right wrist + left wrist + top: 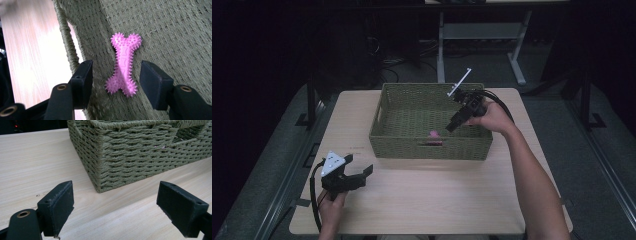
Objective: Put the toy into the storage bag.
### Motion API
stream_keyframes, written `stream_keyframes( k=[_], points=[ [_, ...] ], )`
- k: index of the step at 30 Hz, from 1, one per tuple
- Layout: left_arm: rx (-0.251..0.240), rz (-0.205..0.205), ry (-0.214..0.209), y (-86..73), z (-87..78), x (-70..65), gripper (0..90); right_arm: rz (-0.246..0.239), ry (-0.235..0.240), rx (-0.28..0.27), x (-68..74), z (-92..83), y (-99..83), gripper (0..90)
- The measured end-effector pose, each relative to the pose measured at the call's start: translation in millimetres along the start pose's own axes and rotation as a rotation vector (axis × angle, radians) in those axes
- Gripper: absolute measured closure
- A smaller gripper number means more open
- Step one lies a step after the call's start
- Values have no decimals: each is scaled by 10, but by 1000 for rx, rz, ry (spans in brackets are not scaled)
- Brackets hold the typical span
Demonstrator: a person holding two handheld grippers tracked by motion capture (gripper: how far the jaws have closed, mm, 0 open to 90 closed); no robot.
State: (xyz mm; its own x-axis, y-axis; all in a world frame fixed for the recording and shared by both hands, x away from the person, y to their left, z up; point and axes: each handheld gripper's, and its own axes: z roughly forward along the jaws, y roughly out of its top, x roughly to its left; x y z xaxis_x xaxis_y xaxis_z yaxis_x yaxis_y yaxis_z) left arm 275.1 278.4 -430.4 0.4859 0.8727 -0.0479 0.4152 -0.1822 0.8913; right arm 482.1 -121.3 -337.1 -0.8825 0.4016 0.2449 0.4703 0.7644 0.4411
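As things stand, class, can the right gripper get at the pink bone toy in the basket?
Probably yes: the right gripper is open above the pink bone toy, which lies bare on the basket floor between its fingers.

Basket (387, 131) mid-table (437, 200), bone toy (123, 65) inside near its front wall

Both grippers are black, with blocky flat fingers (58, 207) and brass-ringed holes. The left gripper (357, 175) carries a grey three-cornered plate; a black cable loops from the right gripper (455, 122). Forearms are bare.
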Motion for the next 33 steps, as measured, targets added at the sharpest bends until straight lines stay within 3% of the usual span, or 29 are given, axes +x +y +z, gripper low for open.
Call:
stream_keyframes(
  k=[15,33],
  points=[
    [2,6,-2,0,4,-8,139,-36,-17,-40,196,-253,-90,425],
    [2,7,0,-1,4,-10,138,-19,-31,-55,261,-388,-290,420]
  ],
)
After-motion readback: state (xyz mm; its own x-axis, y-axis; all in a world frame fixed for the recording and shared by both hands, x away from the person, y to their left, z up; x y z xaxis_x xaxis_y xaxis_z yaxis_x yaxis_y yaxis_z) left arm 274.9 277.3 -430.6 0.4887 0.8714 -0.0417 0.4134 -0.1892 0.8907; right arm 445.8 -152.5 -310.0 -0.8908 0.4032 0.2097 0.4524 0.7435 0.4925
